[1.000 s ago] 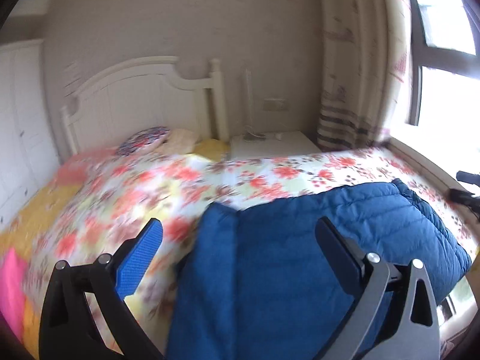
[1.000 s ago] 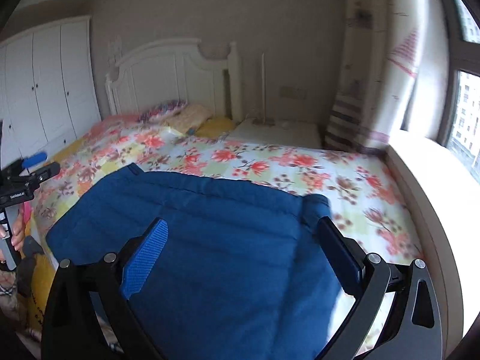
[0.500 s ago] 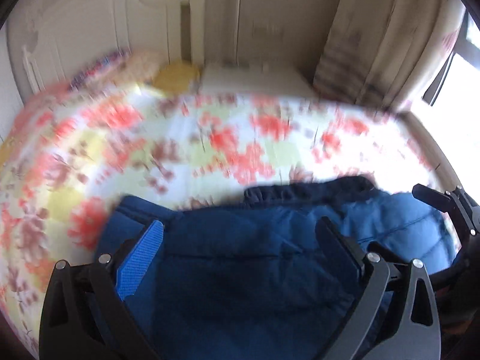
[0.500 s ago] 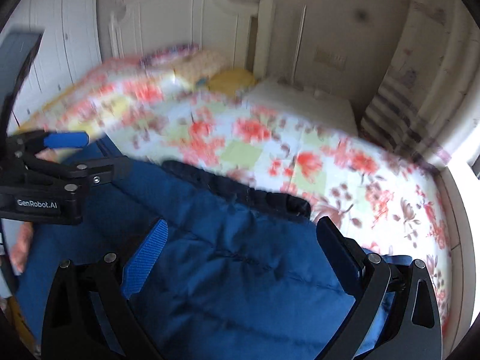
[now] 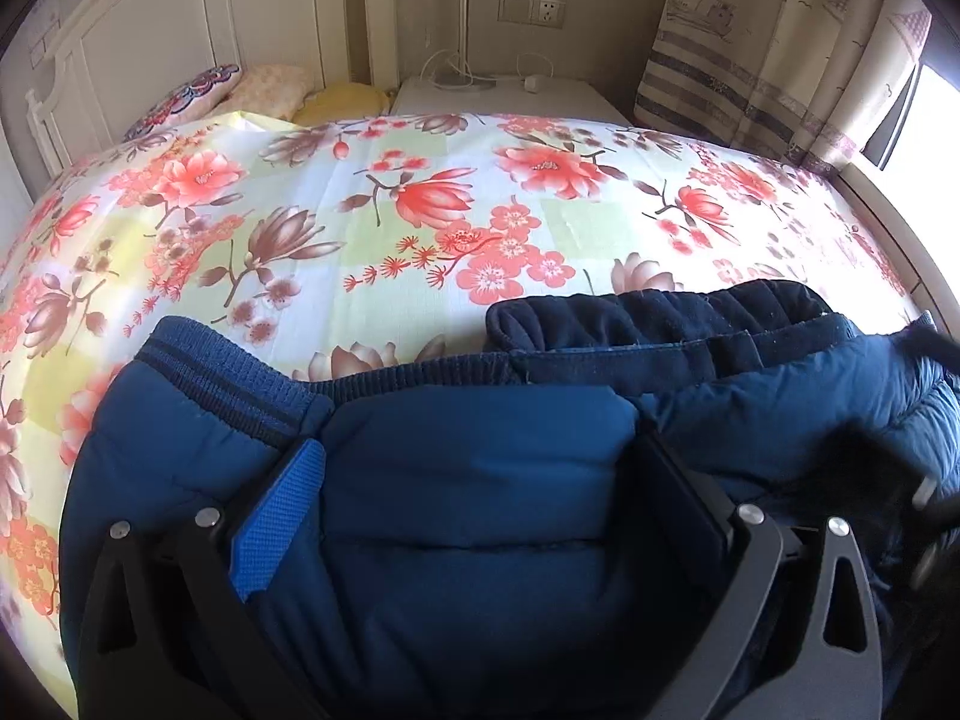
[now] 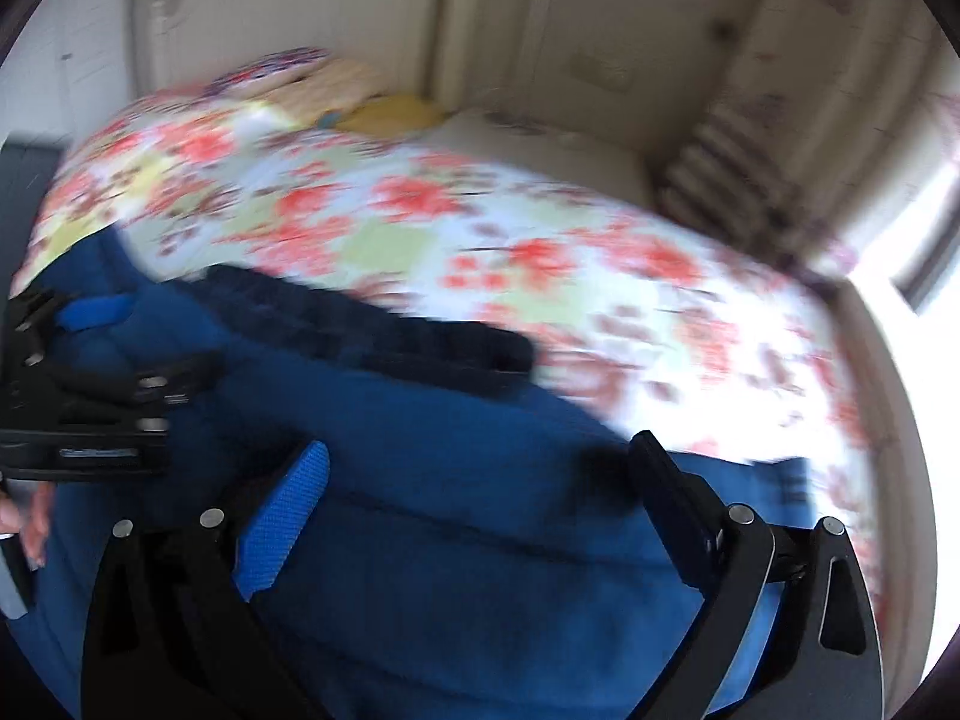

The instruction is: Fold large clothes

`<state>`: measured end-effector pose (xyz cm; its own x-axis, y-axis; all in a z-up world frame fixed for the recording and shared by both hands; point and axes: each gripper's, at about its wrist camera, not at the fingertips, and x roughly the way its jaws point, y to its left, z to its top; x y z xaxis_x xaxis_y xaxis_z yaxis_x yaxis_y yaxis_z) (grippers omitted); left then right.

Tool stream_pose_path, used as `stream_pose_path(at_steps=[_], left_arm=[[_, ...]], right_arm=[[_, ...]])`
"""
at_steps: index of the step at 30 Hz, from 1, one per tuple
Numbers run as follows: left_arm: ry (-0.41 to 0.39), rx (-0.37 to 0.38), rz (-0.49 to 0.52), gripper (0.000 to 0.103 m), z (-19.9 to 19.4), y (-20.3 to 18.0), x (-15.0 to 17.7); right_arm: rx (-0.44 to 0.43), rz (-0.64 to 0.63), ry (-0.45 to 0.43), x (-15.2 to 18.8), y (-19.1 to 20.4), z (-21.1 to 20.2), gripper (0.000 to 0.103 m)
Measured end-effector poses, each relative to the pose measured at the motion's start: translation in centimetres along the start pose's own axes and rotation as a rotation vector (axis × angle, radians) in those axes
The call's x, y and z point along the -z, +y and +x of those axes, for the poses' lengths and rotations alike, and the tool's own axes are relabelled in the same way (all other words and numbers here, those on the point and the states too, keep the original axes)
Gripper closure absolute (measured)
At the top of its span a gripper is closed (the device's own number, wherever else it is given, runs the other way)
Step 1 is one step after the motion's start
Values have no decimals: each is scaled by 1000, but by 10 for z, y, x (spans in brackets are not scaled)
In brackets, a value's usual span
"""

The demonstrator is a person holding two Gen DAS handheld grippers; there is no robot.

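the left gripper [image 5: 474, 474] is held wide open, and nothing is pinched between its fingers. its blue pad [image 5: 276, 528] and its black finger [image 5: 678, 498] are pressed down at either side of a puffy part of the blue jacket [image 5: 468, 540]. the right gripper [image 6: 474, 480] is spread wide too, with nothing held, low over the same jacket [image 6: 480, 540].

a second ago both grippers were held higher and the jacket was seen lying flat. now they have been brought down close, and the lower half of each frame is filled by the jacket.

in the left wrist view, a ribbed cuff [image 5: 222, 372] is seen at the middle left, and a dark collar [image 5: 660, 318] at the middle right. the jacket is laid on the flowered bedspread [image 5: 420, 198], which fills the middle of the frame. pillows [image 5: 252, 90] and a white headboard [image 5: 150, 42] are seen at the upper left, and a curtain [image 5: 768, 42] at the upper right.

the right wrist view is blurred. the left gripper [image 6: 90, 384] is seen there at the left edge.
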<state>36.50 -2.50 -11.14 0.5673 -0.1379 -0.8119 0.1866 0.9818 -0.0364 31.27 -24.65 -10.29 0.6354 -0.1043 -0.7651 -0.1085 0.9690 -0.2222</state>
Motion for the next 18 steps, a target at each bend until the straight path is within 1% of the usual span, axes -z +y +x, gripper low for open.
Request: stream_pose_path(at_steps=[1, 2, 4, 6, 8, 10, 11, 12, 13, 14, 15, 16, 17, 18], left_arm=[[-2, 2, -1, 2, 0, 0, 0], [-2, 4, -2, 2, 0, 1, 0], [-5, 14, -8, 2, -1, 1, 1], [-8, 25, -17, 2, -2, 3, 1], [-4, 34, -27, 2, -3, 5, 0], [7, 34, -45, 2, -6, 7, -3], [10, 36, -58, 4, -9, 7, -4], [2, 62, -93, 8, -19, 7, -7], [-14, 95, -109, 8, -26, 6, -8], [-47, 142, -115, 8, -39, -2, -11], [-66, 154, -100, 7, -46, -10, -13], [-82, 155, -40, 6, -53, -30, -16], [-82, 148, 11, 6, -53, -44, -16], [-69, 120, 88, 6, -47, -64, -14]], right_arm=[[12, 21, 5, 2, -11, 0, 8], [21, 65, 16, 7, -31, 1, 7], [17, 145, 32, 16, -62, 6, 7], [-32, 254, 37, 31, -93, 15, 7], [-122, 341, 58, 39, -111, 27, 6], [-100, 320, 63, 38, -108, 29, 6], [-66, 290, 64, 37, -102, 30, 6], [-53, 280, 65, 37, -100, 30, 6], [-53, 281, 64, 38, -99, 30, 6], [-59, 286, 63, 39, -101, 31, 6], [-64, 291, 61, 39, -102, 31, 6], [-64, 291, 60, 40, -102, 30, 6], [-62, 289, 60, 39, -102, 30, 6], [-60, 288, 59, 40, -101, 30, 6]])
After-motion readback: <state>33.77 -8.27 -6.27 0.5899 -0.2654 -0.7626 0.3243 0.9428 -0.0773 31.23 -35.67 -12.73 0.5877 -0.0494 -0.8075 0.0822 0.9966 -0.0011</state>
